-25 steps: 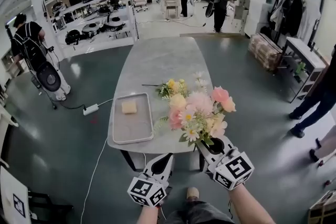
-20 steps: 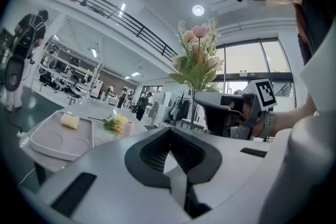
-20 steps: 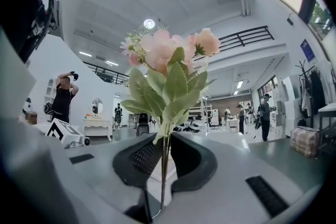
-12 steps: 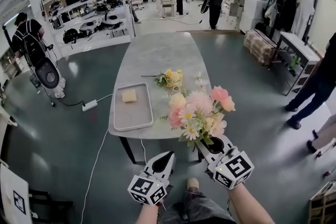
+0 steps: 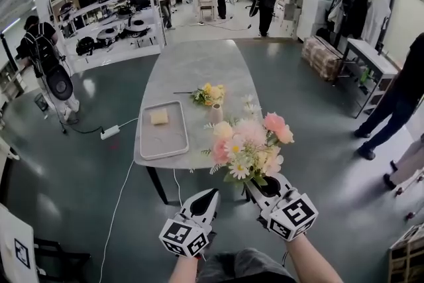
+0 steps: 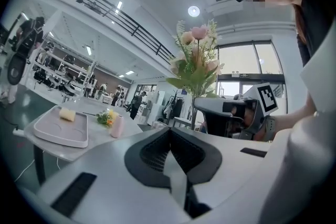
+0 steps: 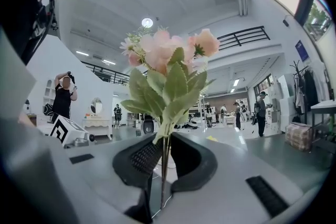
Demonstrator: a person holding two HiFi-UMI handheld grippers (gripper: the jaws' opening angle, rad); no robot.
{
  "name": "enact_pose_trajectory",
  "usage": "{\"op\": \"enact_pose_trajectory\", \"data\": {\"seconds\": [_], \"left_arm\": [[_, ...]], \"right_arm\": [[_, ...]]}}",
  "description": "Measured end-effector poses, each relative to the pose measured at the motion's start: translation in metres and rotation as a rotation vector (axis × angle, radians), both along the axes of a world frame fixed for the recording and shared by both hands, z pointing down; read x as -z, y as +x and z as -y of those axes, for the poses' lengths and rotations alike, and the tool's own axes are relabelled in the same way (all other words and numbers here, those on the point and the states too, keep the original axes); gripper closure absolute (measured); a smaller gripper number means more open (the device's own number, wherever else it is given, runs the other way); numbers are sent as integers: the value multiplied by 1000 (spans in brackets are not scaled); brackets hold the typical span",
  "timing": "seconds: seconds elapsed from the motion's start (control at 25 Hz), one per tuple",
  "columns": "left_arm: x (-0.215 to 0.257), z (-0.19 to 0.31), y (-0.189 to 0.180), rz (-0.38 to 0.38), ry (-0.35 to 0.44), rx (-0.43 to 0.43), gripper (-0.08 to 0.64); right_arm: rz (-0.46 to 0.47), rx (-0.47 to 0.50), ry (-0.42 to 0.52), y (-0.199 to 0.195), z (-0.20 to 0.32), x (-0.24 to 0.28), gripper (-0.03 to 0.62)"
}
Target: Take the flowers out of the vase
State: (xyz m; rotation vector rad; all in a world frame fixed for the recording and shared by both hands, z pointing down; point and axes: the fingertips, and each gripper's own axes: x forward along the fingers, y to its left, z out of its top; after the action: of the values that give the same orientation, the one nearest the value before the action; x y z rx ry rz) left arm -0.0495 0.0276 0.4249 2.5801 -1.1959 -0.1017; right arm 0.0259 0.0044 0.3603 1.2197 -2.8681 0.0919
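Observation:
My right gripper [image 5: 260, 185] is shut on the green stems of a bouquet of pink, white and cream flowers [image 5: 248, 146], held upright in the air in front of the table's near edge. In the right gripper view the thin stems [image 7: 164, 165] run between the pads and the blooms [image 7: 168, 71] rise above. A small pink vase [image 5: 216, 113] stands on the marble table [image 5: 199, 69], with a bunch of yellow flowers [image 5: 209, 95] lying beyond it. To the bouquet's left, my left gripper [image 5: 209, 197] is shut and holds nothing. The left gripper view shows the vase [image 6: 117, 126].
A grey tray [image 5: 163, 139] with a yellow sponge [image 5: 159, 117] lies on the table's left side. A white power strip and cable [image 5: 109, 133] trail on the floor to the left. Several people stand around the room; one [image 5: 391, 109] is close on the right.
Both grippers and the bouquet have drawn back from the table, which now lies farther off. The pink vase has come into sight behind the bouquet.

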Motion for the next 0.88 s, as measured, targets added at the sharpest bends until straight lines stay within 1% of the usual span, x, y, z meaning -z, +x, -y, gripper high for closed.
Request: {"op": "enact_pose_trajectory", "data": {"seconds": [0.24,0.64,0.88], "left_arm": [[7,-1,18,10,2,-18,546],[3,6,18,1,-9,2,546],[1,6,23,8,-9,-17,546]], "right_arm": [[-1,5,2,12,1,6,532],[-2,14,-4,16,5,0,532],[11,9,-1,17,6,-2,532]]}}
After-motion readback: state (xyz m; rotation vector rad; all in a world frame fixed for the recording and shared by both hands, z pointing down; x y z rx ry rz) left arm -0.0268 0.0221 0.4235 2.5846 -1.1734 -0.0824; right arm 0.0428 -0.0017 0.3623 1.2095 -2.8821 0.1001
